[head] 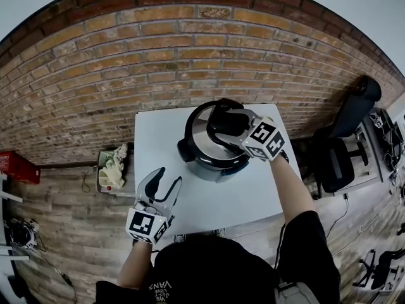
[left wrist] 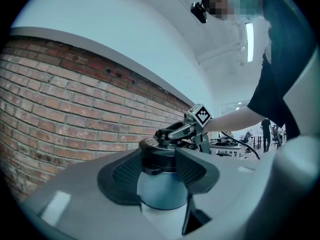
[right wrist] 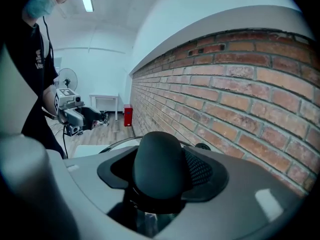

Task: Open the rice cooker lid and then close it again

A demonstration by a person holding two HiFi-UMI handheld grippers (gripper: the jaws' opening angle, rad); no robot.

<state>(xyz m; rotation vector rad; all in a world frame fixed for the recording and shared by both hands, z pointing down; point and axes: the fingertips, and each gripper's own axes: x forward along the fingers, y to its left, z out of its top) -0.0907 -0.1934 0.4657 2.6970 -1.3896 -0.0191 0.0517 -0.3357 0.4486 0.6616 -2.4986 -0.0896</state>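
A white rectangular desk stands with its far edge against the red brick wall. The round rice cooker, with a brushed metal body and black side handles, sits close to that far edge, about midway along it. Its shiny metal lid lies over the pot, though I can't tell whether it is fully seated. The right gripper reaches in from the desk's right side, tilted downward. Its jaws are clamped on either side of the lid's rounded black knob, which fills the gap between the pads. The left gripper hangs level over the near left corner, well apart from the cooker, with its jaws spread and nothing between them. On the wooden floor off the desk's left edge lies a red box. A black office chair stands off the right edge.
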